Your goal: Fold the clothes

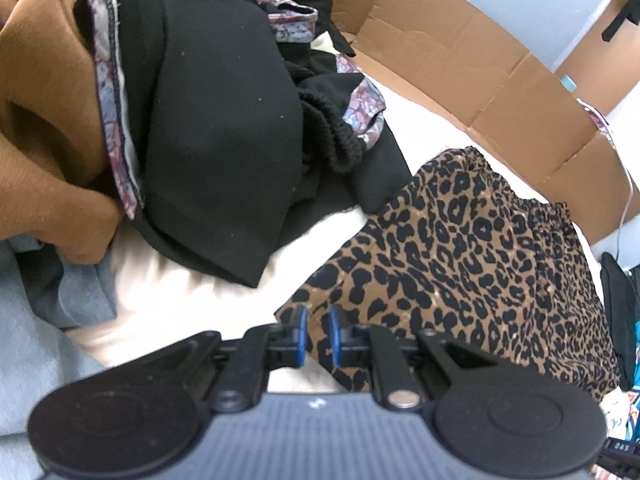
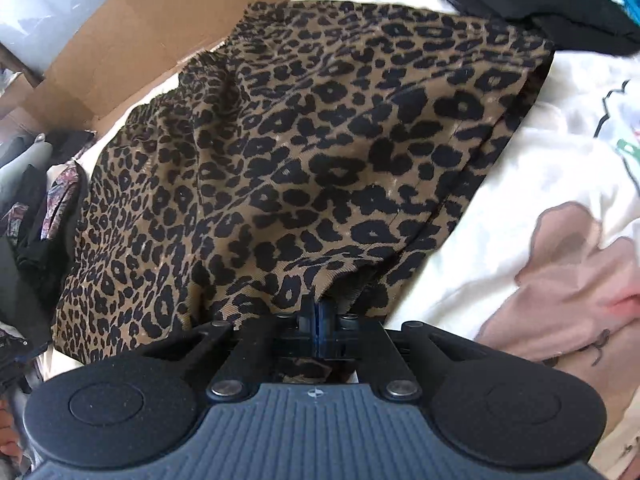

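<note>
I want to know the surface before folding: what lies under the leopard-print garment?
The brown and black leopard-print garment lies on a white cloth surface, which shows at its right edge and near its left corner. Whatever sits beneath its middle is covered and cannot be seen.

leopard-print garment (image 2: 304, 152): 1 | cardboard box (image 1: 500, 80): 1 | grippers: 2

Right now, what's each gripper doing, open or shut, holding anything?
Left gripper: nearly shut, fingers pinching a corner of the leopard-print garment.
Right gripper: shut on the near edge of that garment.
</note>
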